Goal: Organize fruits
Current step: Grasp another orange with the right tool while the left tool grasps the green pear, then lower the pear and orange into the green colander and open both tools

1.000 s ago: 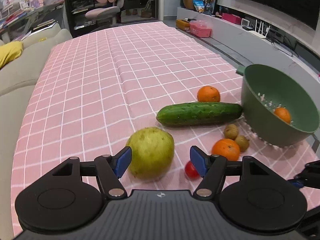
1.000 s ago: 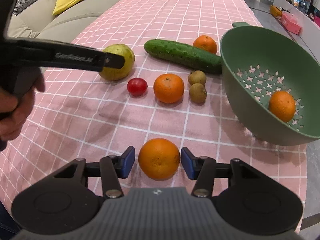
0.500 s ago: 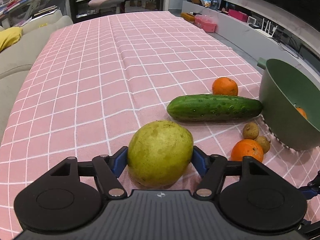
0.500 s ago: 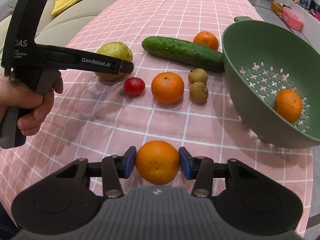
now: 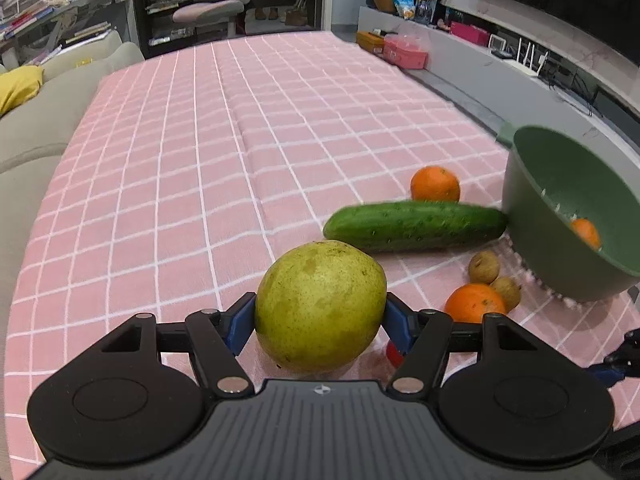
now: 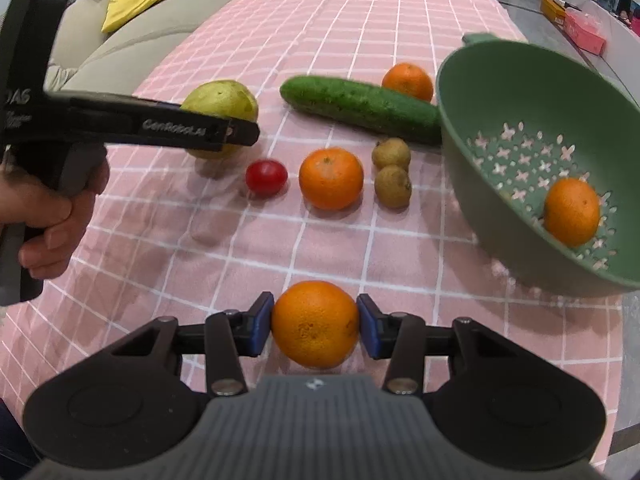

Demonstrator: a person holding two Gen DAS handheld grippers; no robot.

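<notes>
Black grippers, blue fingers (image 6: 262, 322), blurred white lettering, possibly "GenRobot.AI".

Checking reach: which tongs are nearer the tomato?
Left. The left tongs, closed on the pear, sit right beside the tomato; the right tongs, closing on an orange, are nearer the camera.
</notes>
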